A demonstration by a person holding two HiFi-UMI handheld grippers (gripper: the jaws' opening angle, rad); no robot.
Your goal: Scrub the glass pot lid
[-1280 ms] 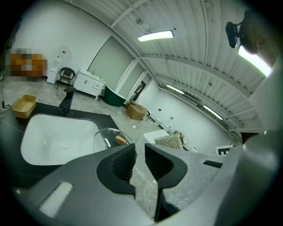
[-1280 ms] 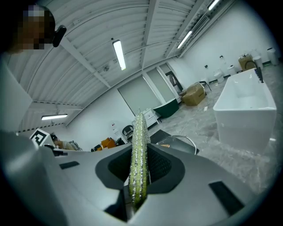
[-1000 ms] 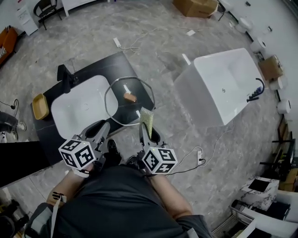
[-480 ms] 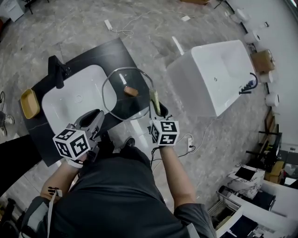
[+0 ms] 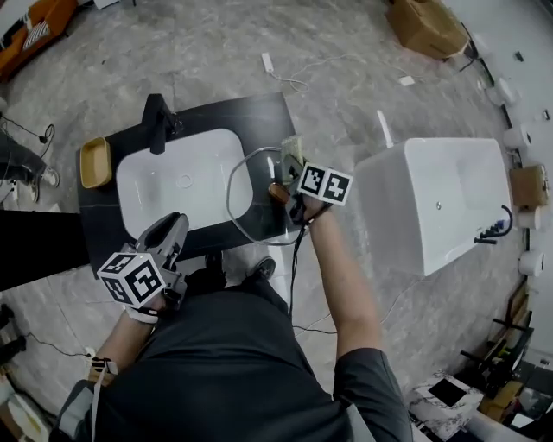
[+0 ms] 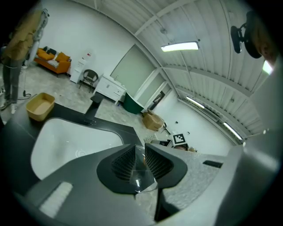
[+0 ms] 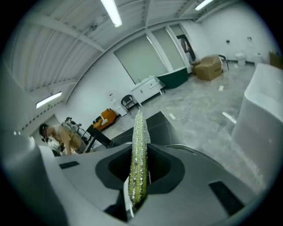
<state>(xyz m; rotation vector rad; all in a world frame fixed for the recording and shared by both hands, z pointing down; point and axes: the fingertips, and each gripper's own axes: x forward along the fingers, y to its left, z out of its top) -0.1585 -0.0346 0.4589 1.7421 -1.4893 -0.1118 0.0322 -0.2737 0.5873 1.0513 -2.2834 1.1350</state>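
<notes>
The round glass pot lid with a brown knob is held over the black counter beside the sink. My left gripper is at its near-left edge. In the left gripper view the jaws are shut on the lid's clear rim. My right gripper reaches over the lid's far right side, shut on a yellow-green scrub sponge. That sponge stands edge-on between the right jaws.
A white basin sits in the black counter, with a black faucet behind it and a yellow dish at its left. A white bathtub stands to the right. A cardboard box lies on the floor beyond.
My right gripper has moved forward with the sponge, from near my body to over the lid by its knob. The left gripper has stayed on the lid's edge.
</notes>
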